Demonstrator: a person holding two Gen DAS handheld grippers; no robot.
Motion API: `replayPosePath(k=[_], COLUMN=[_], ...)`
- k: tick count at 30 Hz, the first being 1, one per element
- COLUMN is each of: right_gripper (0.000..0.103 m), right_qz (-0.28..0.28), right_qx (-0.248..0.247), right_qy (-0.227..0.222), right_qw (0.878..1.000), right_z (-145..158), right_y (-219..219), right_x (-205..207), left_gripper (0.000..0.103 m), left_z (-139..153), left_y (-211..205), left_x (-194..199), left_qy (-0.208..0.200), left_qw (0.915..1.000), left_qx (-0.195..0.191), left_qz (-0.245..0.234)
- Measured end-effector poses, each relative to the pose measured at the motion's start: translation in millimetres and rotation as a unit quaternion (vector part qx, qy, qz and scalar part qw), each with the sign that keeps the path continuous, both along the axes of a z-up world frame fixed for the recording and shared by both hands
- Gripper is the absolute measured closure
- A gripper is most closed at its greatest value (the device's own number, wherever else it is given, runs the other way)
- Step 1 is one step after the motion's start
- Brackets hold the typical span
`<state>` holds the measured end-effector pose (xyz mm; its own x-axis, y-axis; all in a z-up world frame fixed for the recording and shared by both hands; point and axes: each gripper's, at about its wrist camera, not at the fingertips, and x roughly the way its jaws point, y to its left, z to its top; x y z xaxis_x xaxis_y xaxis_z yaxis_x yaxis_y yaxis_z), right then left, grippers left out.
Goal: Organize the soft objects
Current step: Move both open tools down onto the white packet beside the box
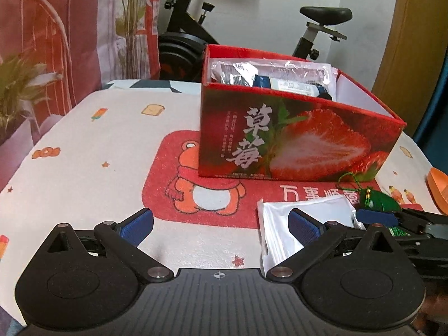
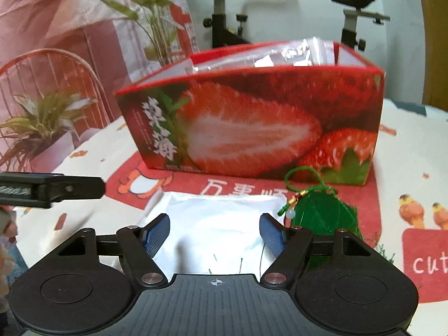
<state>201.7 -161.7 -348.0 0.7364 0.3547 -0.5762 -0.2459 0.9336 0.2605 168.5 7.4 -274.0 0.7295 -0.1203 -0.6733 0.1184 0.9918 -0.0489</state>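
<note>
Soft white plastic pouch [image 2: 221, 224] lies flat on the cartoon-print tablecloth [image 1: 92, 145] near the front edge, right in front of the red strawberry-print cardboard box [image 2: 252, 123]. Right gripper [image 2: 215, 236] hangs just over it, jaws partly apart with the pouch spanning the gap below them, pads not pressing on anything yet. Left gripper [image 1: 221, 225] is spread wide and empty, off to the pouch's left side with one blue pad over its corner. My guess is the pouch is light, floppy and a bit slick, so pinching a raised edge or a puffy fold near the middle beats scraping at the flat face. Touching its right edge sits a green fabric sachet with a knotted cord and tassel [image 2: 322, 212], also soft, easiest by the cord. Further back the box already holds crinkly clear packets [image 1: 268, 75]. Behind the table: an exercise bike [image 1: 196, 22], potted plants [image 2: 39, 123], a red wire chair [image 2: 56, 84].
</note>
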Motion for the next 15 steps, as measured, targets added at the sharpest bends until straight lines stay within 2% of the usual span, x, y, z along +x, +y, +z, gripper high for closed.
replayPosePath(k=[11, 12, 15], right_gripper=[0.036, 0.035, 0.037], right_qz=[-0.048, -0.048, -0.043], right_qx=[-0.002, 0.003, -0.006], right_qy=[0.030, 0.027, 0.020], right_qw=[0.998, 0.998, 0.999], right_z=[-19, -20, -22], right_y=[-20, -22, -20], right_x=[9, 8, 6], left_gripper=[0.001, 0.004, 0.028], left_z=[-17, -19, -24], left_y=[-2, -3, -8], left_x=[5, 5, 6], left_qy=[0.018, 0.019, 0.027], left_qw=[0.9995, 0.9993, 0.9984], left_qx=[-0.025, -0.028, -0.035], left_qz=[-0.008, -0.013, -0.036])
